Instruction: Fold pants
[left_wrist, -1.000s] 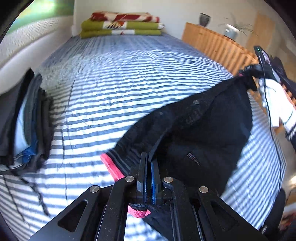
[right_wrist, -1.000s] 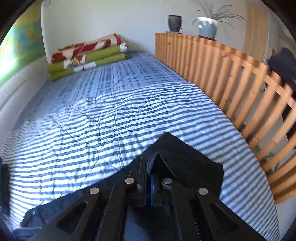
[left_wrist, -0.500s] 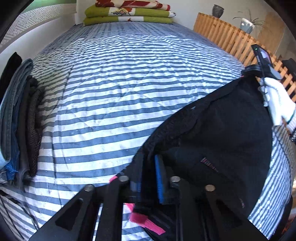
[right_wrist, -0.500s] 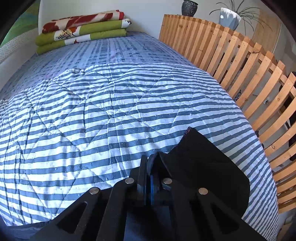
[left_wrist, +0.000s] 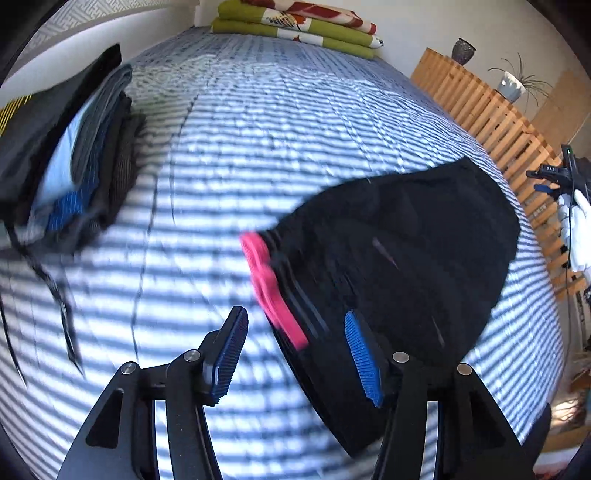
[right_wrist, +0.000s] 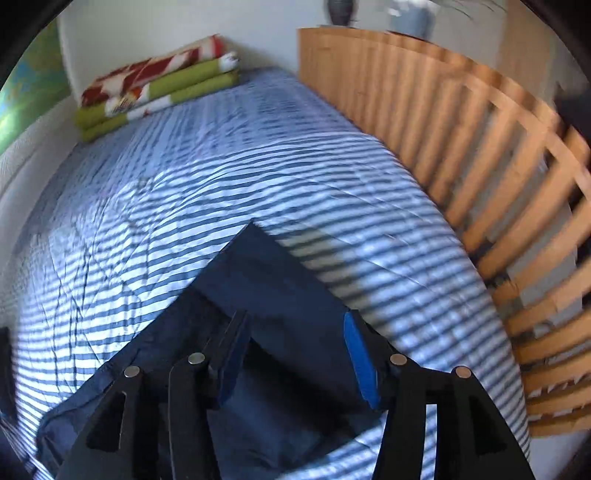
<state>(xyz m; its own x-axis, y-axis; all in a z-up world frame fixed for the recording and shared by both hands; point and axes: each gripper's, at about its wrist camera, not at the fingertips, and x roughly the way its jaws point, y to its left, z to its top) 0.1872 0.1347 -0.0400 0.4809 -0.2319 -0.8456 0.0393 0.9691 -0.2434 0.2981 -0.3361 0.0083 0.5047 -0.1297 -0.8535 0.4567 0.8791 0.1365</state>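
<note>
Both hand-held grippers just opened, dropping pants (left_wrist: 406, 236) (now flat).

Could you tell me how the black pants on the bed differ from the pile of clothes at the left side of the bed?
The black pants are one dark garment with a pink waistband, lying spread and low; the pile of clothes is several folded garments in black, grey and blue, stacked high. The pants lie just beyond the left gripper, whose jaws stand apart; the pile sits farther off. Both rest on the striped bedspread.
</note>
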